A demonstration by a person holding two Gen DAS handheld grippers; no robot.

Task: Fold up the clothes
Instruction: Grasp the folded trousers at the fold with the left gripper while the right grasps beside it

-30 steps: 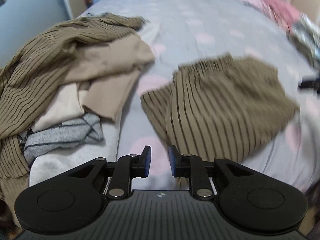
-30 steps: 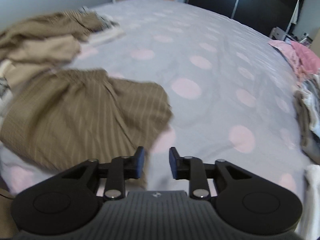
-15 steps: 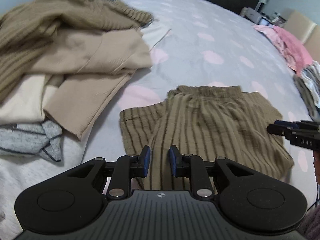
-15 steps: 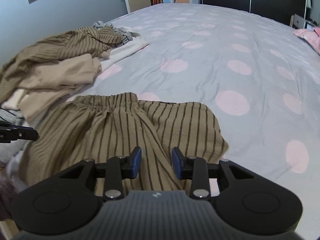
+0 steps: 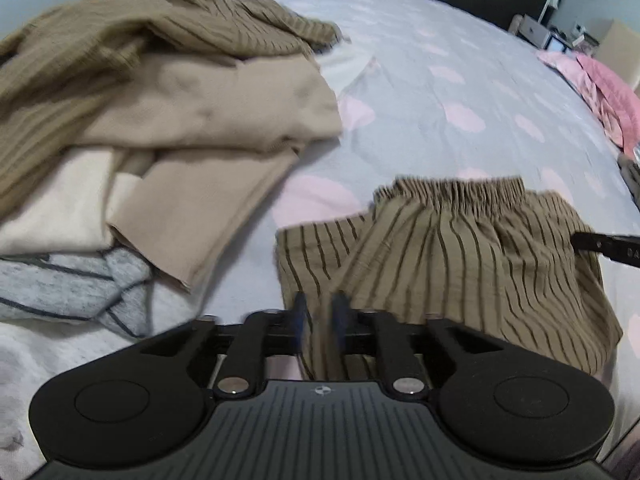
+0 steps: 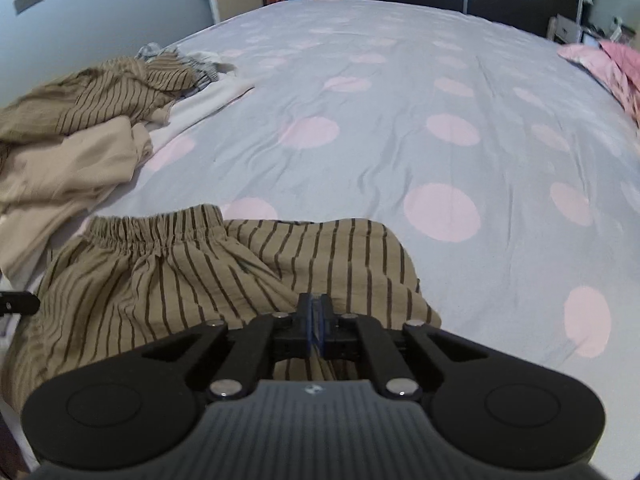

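Now both grippers sit at the near edge of the olive-brown, dark-striped shorts [image 5: 460,256] on the bed.

Spread on the grey bedsheet with pale pink dots [image 6: 400,128], the shorts lie with their gathered elastic waistband on the far side. Its jaws opening, the left gripper [image 5: 318,320] has a fold of striped cloth between its blurred blue pads. Jaws closing, the right gripper [image 6: 315,320] has its pads nearly together, pinching the hem at the shorts' near right edge. A heap of other clothes lies just left: a plain tan garment [image 5: 224,108], a striped olive piece [image 5: 120,40] and a grey marl knit [image 5: 72,284].
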